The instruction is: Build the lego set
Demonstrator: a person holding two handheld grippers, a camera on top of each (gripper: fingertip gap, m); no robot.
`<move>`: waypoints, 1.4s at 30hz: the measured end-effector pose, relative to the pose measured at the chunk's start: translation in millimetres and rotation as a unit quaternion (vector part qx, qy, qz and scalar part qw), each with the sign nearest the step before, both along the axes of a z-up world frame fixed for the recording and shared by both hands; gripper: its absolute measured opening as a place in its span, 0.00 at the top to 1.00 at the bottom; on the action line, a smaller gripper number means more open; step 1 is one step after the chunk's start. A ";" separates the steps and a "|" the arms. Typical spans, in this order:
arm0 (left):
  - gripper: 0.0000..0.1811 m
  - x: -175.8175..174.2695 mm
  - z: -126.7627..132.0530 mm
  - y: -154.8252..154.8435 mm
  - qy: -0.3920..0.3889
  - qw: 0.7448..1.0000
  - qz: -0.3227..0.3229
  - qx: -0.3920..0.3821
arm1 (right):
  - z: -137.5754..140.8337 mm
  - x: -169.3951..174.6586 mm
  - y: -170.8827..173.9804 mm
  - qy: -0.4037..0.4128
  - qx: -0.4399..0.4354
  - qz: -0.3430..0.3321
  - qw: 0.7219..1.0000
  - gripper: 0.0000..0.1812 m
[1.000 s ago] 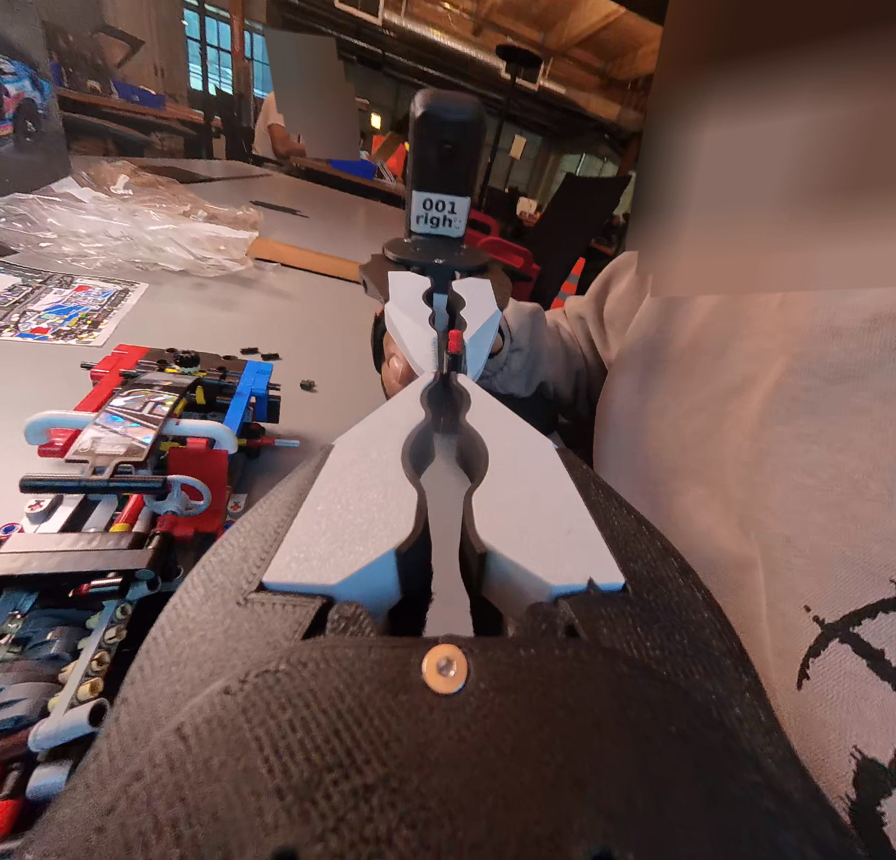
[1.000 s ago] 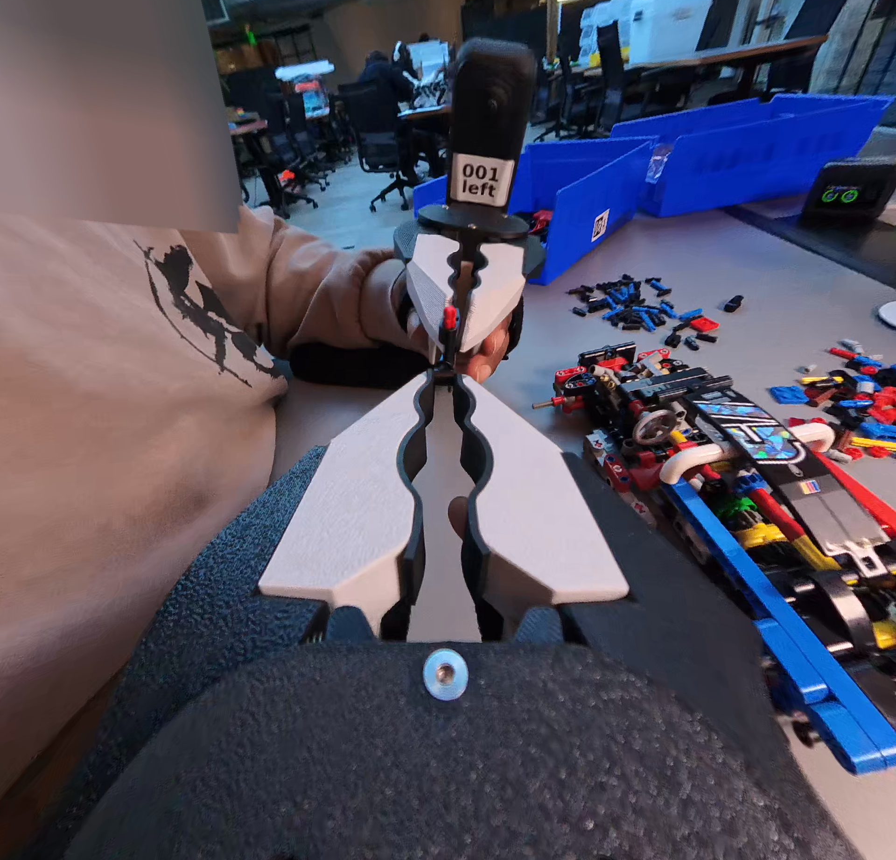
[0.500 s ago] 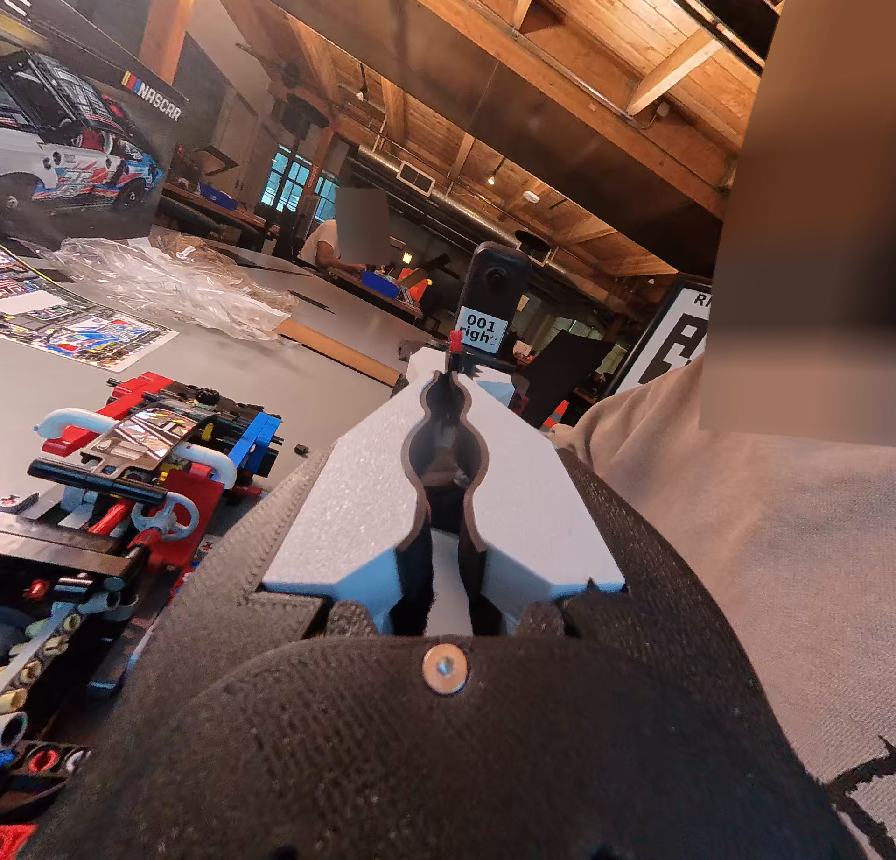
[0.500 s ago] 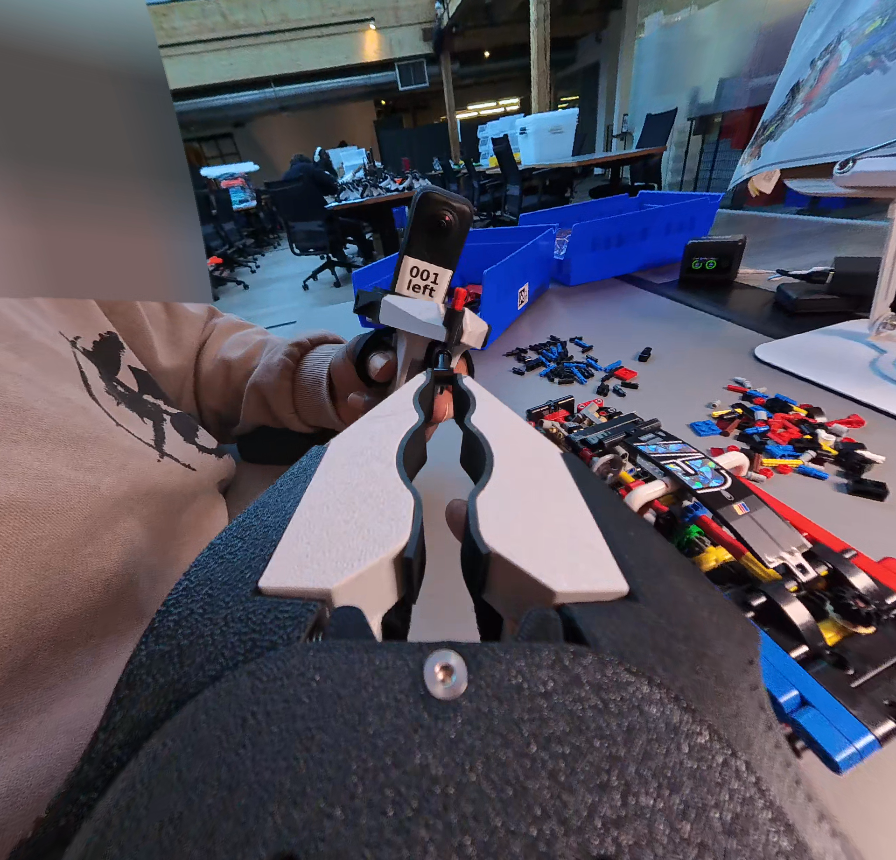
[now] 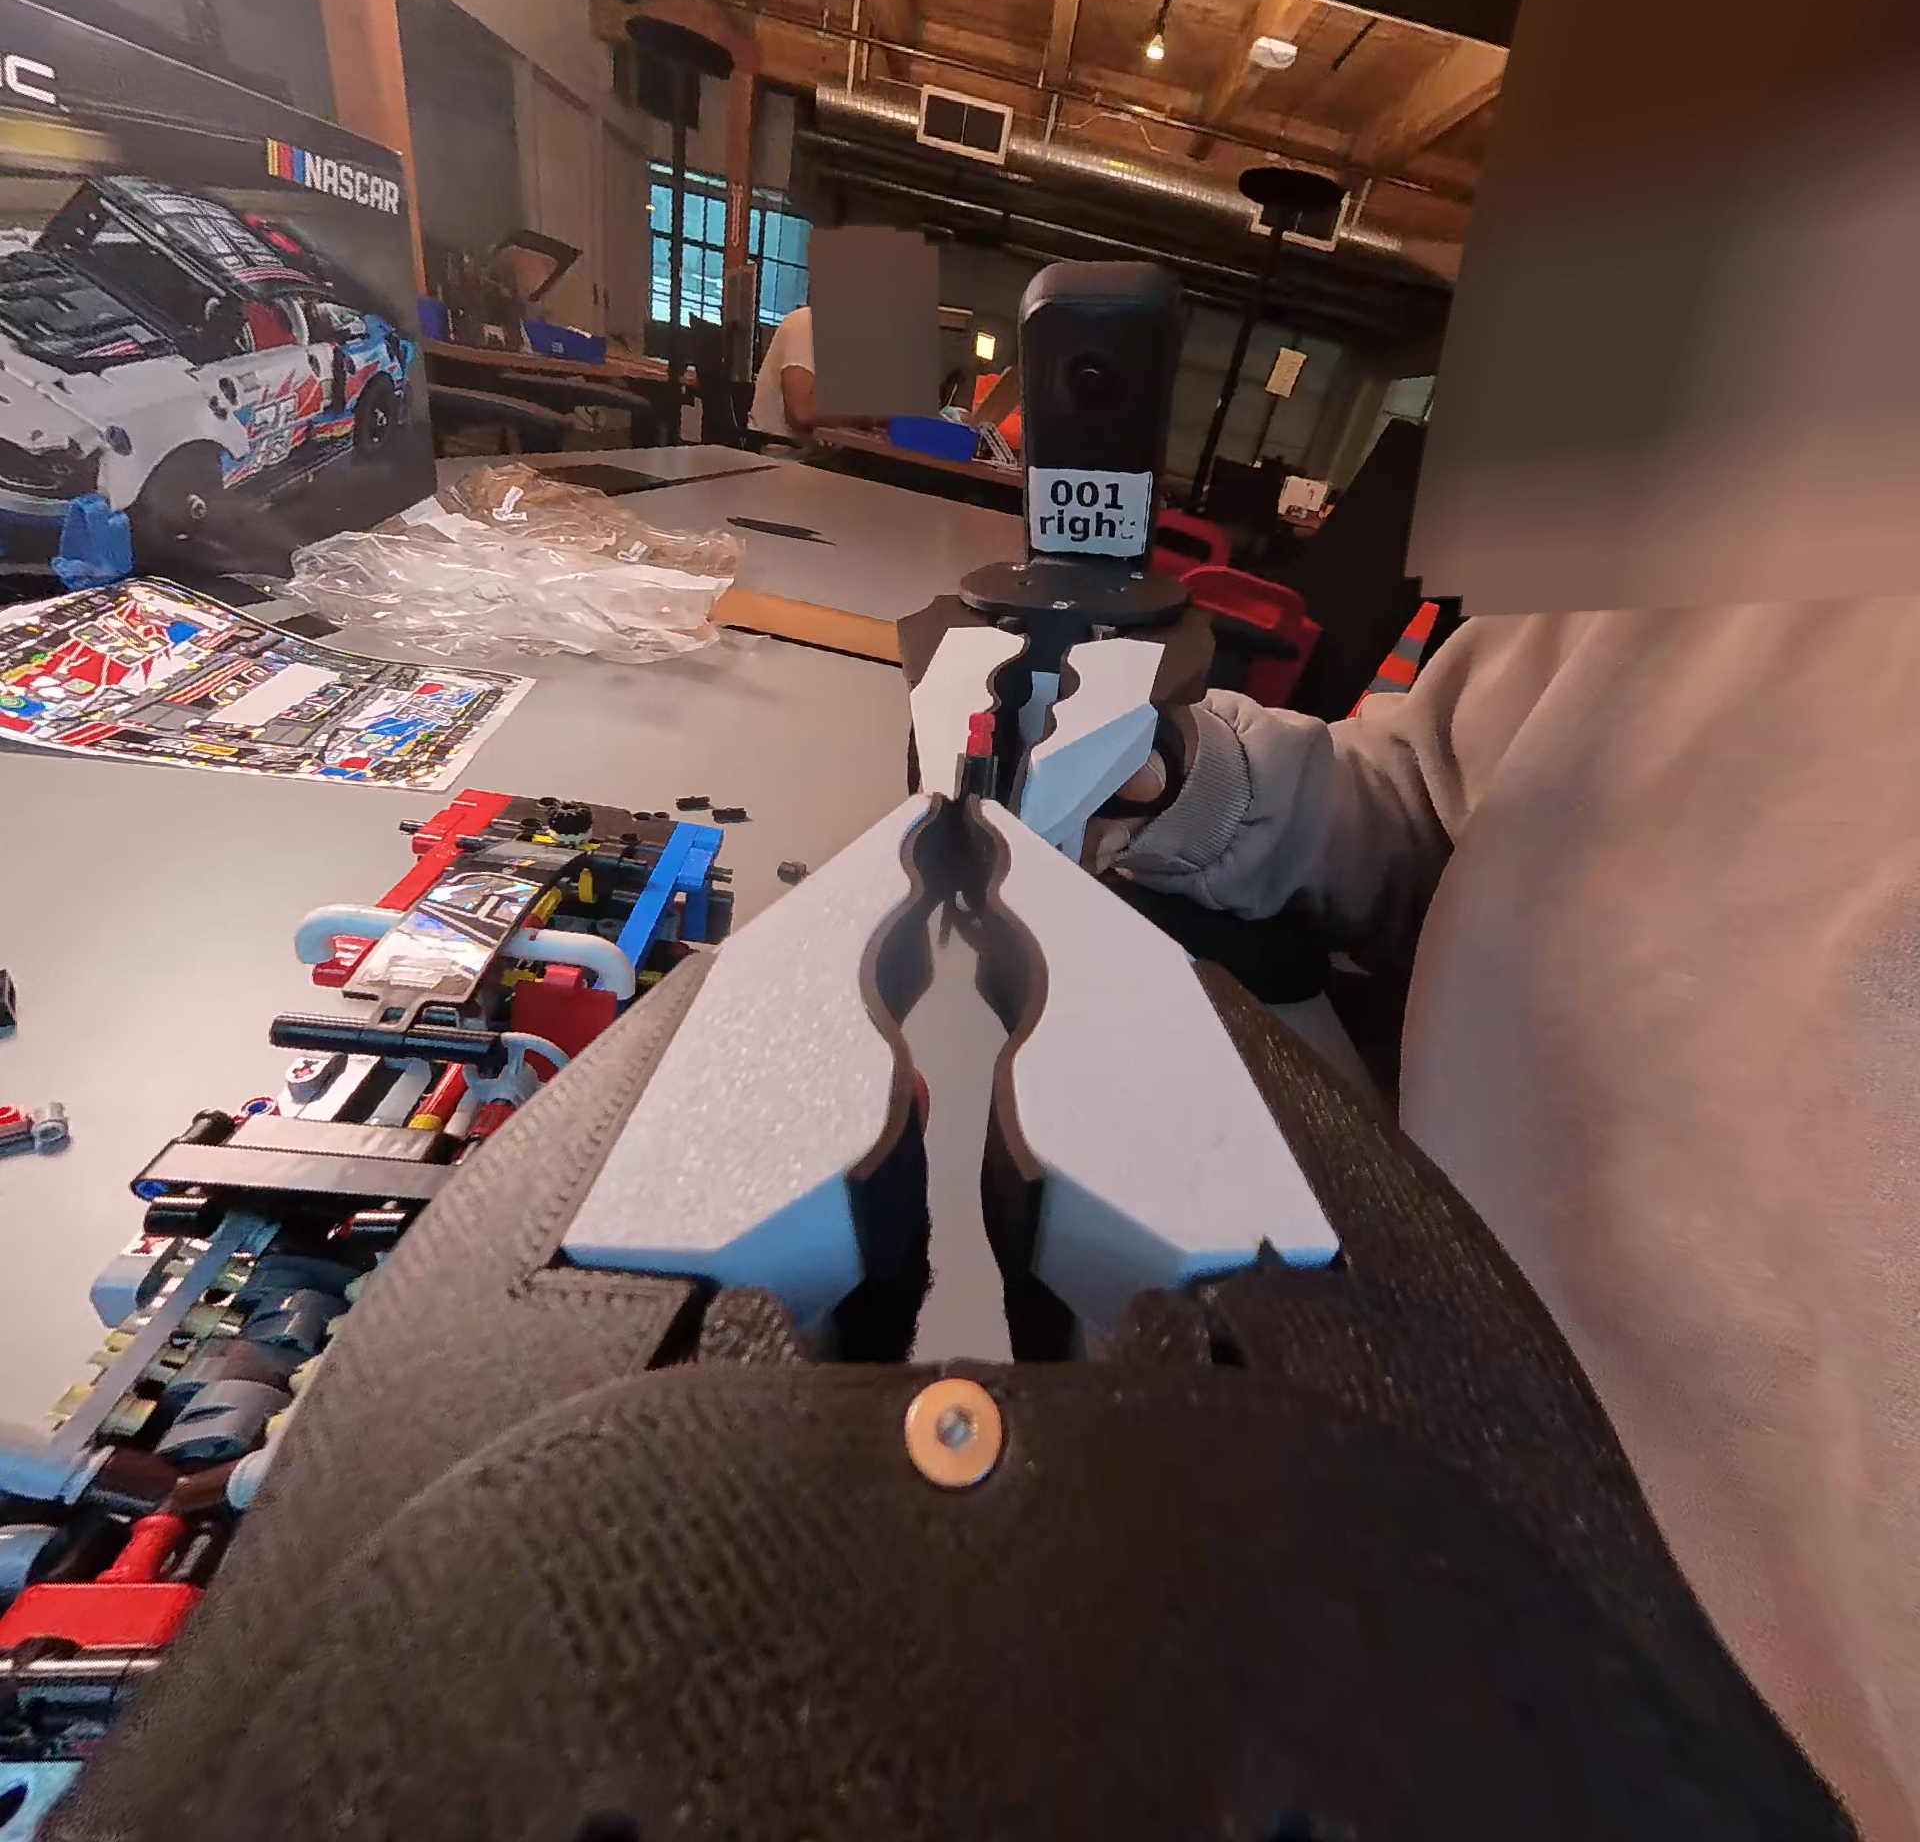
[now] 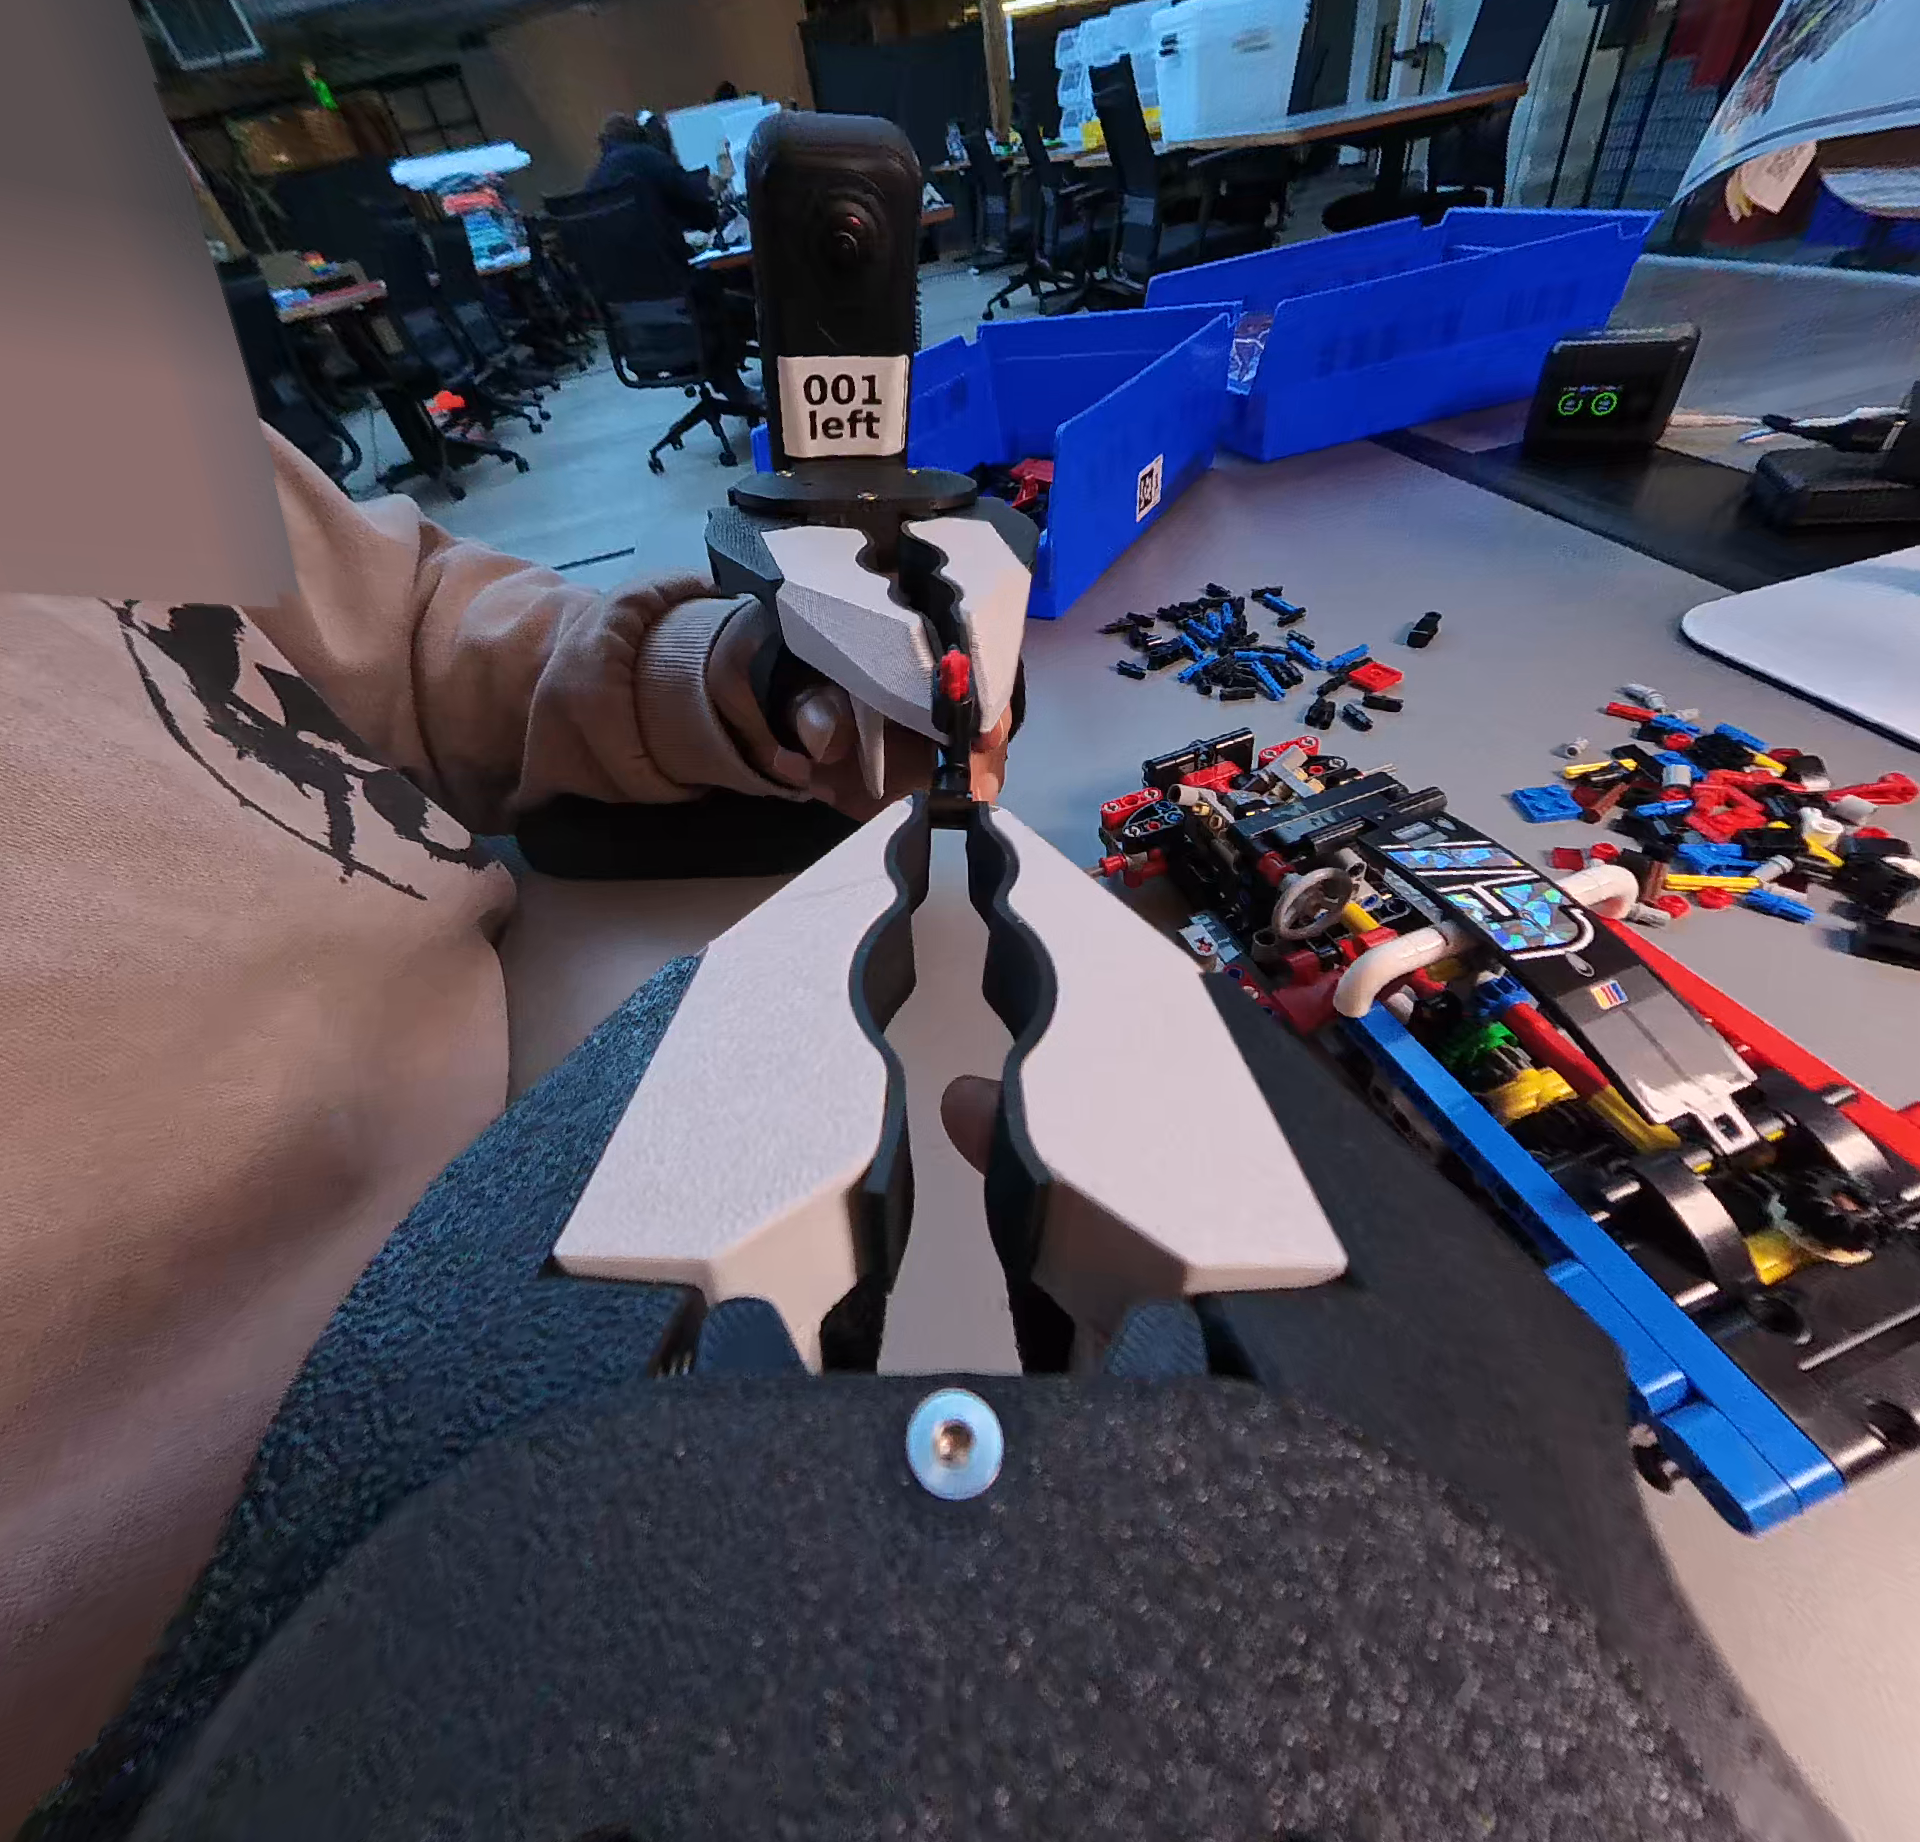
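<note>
Two hand-held grippers face each other tip to tip above the table edge, in front of the person's beige sweatshirt. Left hand-held gripper [image 5: 961,805] has its tips closed together at the front; a small black piece [image 5: 968,776] topped by a red pin [image 5: 978,730] sits right at the tips, spanning the gap to the right hand-held gripper [image 6: 948,810]. Right gripper's tips are nearly closed too, pinched on the same black piece [image 6: 948,779] with the red pin [image 6: 953,672] above it, reaching into the left one's tips. Which gripper carries the load, cannot tell; both look clamped on the joined part.

Partly built lego car [image 5: 457,951] lies on the grey table [image 5: 156,888], to the left in the left wrist view and to the right in the right wrist view [image 6: 1507,971]: blue side beam, red beam, white curved tubes, shiny stickered black panel, grey steering wheel. It is apart from both grippers, untouched.

Loose parts: pile of black and blue pins [image 6: 1247,649] beyond the car, mixed coloured pile [image 6: 1745,826] to its right. Blue bins [image 6: 1351,338] at the far table edge. In the left wrist view, sticker sheet [image 5: 239,691], crumpled clear bags [image 5: 509,577] and the set's box [image 5: 197,338] stand behind the car.
</note>
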State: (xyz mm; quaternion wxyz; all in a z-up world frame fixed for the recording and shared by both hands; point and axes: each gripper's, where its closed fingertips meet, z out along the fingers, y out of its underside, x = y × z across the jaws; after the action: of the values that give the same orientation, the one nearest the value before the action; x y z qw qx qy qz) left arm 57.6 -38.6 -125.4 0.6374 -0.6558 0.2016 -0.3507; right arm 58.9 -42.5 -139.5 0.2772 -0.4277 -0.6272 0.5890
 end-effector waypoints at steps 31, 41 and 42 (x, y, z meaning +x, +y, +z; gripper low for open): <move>1.00 1.0 14.3 5.3 -0.100 0.995 -0.027 -0.007 | 9.1 0.7 1.4 0.018 0.038 -0.009 0.999 0.97; 1.00 3.3 -1.6 13.6 -0.061 0.997 -0.014 -0.038 | -8.8 -0.4 9.4 -0.008 0.096 -0.033 0.995 0.97; 1.00 5.1 -2.1 12.6 -0.061 0.997 -0.020 -0.039 | -9.4 1.1 6.8 -0.009 0.102 -0.025 0.994 0.97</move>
State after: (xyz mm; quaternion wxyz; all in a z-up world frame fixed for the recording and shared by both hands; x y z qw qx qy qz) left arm 62.6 -26.0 -127.5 0.6151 -0.6535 0.1614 -0.4106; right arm 60.0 -35.7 -148.9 0.3284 -0.4180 -0.6752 0.5114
